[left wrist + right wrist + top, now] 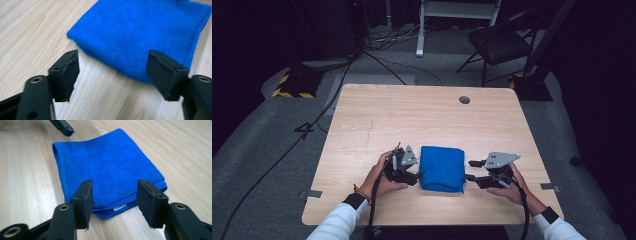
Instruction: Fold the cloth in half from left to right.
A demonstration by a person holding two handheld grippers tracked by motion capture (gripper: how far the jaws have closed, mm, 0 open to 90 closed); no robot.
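A folded blue cloth (442,168) lies flat on the wooden table (412,115), in the half nearest the person and roughly midway between the table's side edges. The left gripper (418,175) sits just beside the cloth's left edge and the right gripper (470,170) just beside its right edge, each held low over the wood. In the left gripper view the left gripper (112,72) has its jaws spread wide and empty, with the cloth (142,32) just ahead of them and one folded corner pointing toward the gap. In the right gripper view the right gripper (115,200) is likewise parted, holding nothing, its jaws straddling the near edge of the cloth (105,165), where the stacked layers and a small white tag (119,207) show. The work in hand looks like taking hold of the cloth from both sides, perhaps to fold it again or lift it. To do that well, each gripper should slide in low and level so one jaw goes under the stacked layers and the other over them, catching every layer and not just the top one. Closing both at matching points along opposite edges should keep the fold square; a pinch too near a corner would probably let the layers fan apart.
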